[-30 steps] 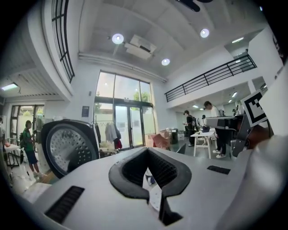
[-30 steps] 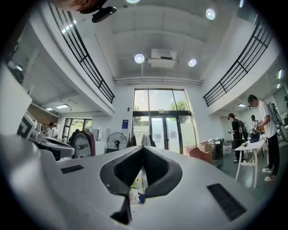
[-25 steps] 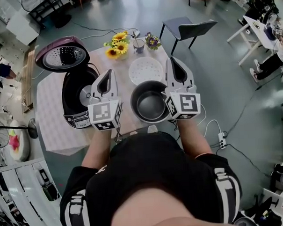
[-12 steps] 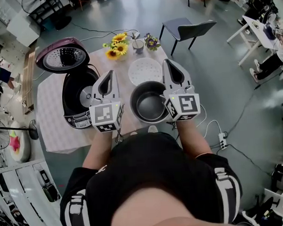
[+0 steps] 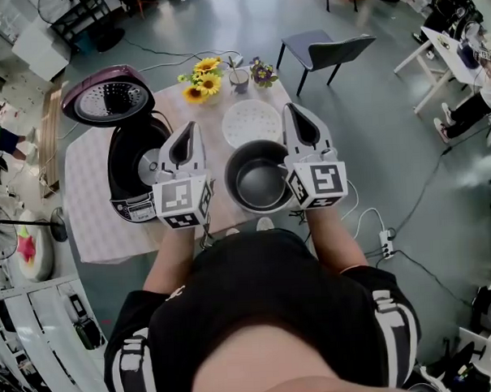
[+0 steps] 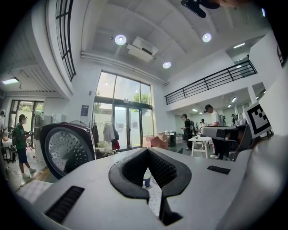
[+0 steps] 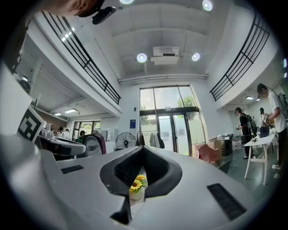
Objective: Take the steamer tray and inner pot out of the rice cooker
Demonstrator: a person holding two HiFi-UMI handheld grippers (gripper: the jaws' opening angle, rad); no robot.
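A: How do the grippers stand?

B: The left gripper (image 5: pixel 189 130) and the right gripper (image 5: pixel 294 110) both have the jaws pressed together, with nothing inside.

A: And where are the task's things?

B: The inner pot (image 5: pixel 259 182) stands on the worktop (image 5: pixel 92 214) between them, with the left gripper at its 9 o'clock and the right gripper at its 3 o'clock. The steamer tray (image 5: pixel 253 120) lies at its 12 o'clock. The rice cooker (image 5: pixel 131 206), lid open, is at 9 o'clock, beyond the left gripper.

Person wears black short-sleeved top (image 5: pixel 258 304) with white sleeve stripes (image 5: pixel 130 354); left gripper (image 5: pixel 190 128) and right gripper (image 5: pixel 290 109) are grey shells, black-lined inside, each carrying a black-and-white marker cube (image 5: pixel 181 200).
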